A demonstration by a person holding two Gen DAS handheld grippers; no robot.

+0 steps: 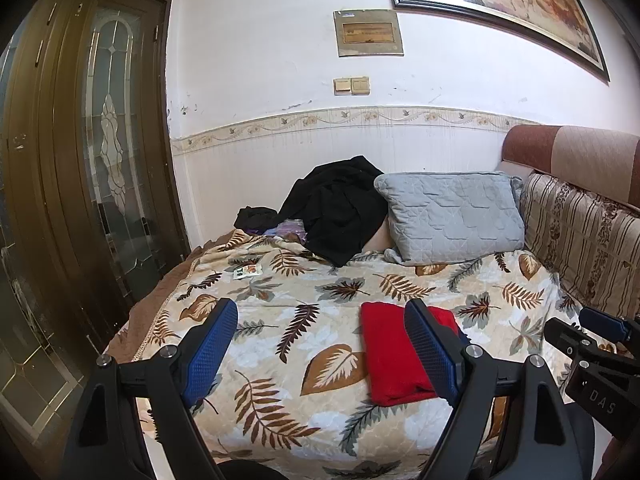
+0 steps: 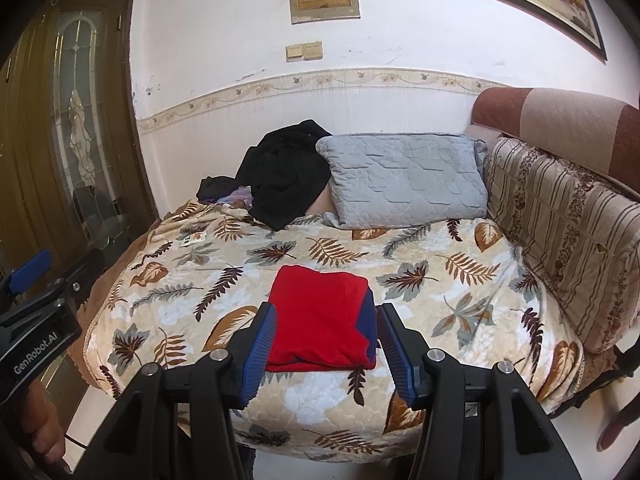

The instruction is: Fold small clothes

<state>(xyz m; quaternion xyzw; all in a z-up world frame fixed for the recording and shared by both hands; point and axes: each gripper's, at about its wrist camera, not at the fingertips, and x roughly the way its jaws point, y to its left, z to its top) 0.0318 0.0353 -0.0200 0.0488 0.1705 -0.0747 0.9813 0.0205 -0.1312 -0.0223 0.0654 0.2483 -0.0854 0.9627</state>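
Observation:
A small red garment with a dark blue part lies folded into a rectangle on the leaf-patterned bedspread. It also shows in the right wrist view, near the bed's front edge. My left gripper is open and empty, raised in front of the bed, with the garment behind its right finger. My right gripper is open and empty, held just in front of the garment, fingers either side of it. The right gripper's body shows at the right edge of the left wrist view.
A grey pillow and a heap of black clothes lie at the back against the wall. A striped cushion lines the right side. A wooden glass door stands left. A small card lies on the bedspread.

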